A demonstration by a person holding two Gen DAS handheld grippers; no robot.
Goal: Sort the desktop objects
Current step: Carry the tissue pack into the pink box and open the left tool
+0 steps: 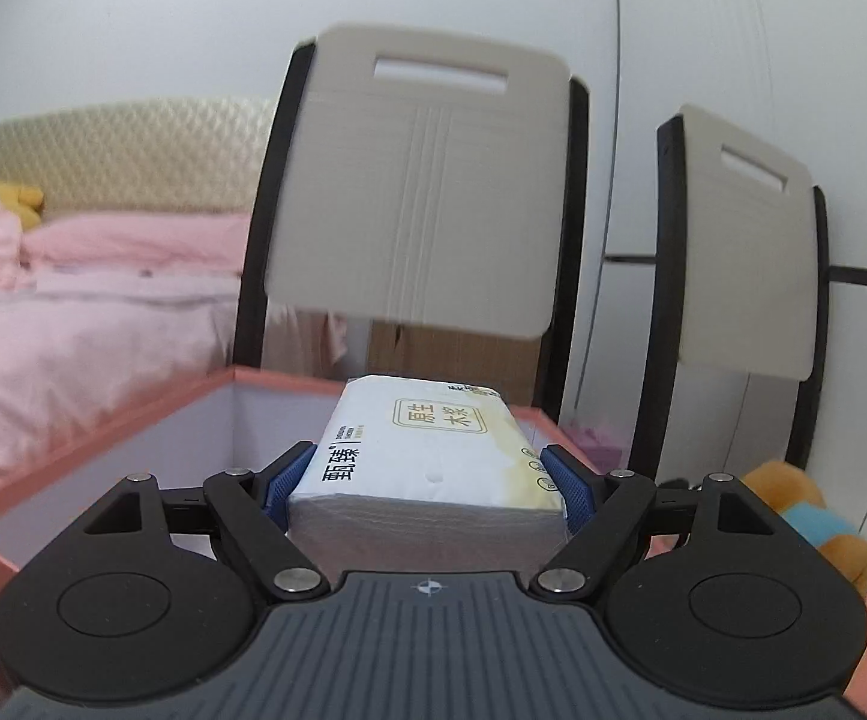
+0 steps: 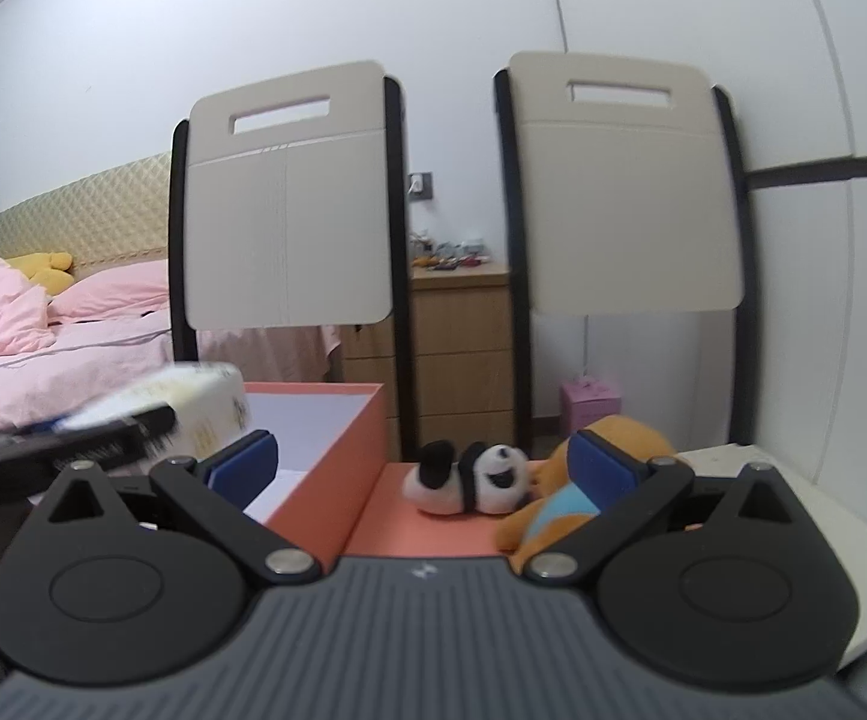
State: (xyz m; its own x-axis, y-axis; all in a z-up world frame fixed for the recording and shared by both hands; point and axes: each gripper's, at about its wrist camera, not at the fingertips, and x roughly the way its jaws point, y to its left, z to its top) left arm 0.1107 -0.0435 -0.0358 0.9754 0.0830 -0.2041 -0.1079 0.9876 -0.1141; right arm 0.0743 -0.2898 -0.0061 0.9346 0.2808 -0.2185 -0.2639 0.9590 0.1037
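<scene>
Left gripper (image 1: 427, 480): clamped on a tissue pack (image 1: 427, 450), blue pads pressed against both long sides; pack held roughly level, printed face up.
Tissue pack position: in the air above the open pink box (image 1: 103, 438), over the white inside of the box; not touching the floor of the box as far as can be seen. In the right wrist view the pack (image 2: 205, 402) shows at the left, blurred, above the near left part of the box.
Right gripper (image 2: 427, 462): wide apart, nothing between the pads.
Pink box (image 2: 337, 468): lid off, white lining, stands on the left part of the worktop.
Box lid (image 2: 427, 531): flat pink sheet-like surface just right of the box, touching its wall.
Panda toy (image 2: 469, 477): lies on its side on the far part of the lid.
Orange plush toy (image 2: 541, 516): blue-fronted, just right of the panda, touching it; partly behind the right pad of the right gripper.
Worktop (image 2: 805, 498): white, bare strip visible at the right edge.
Background: two chair backs (image 2: 289, 204) behind the worktop; bed with pink bedding (image 2: 31, 330) to the left.
</scene>
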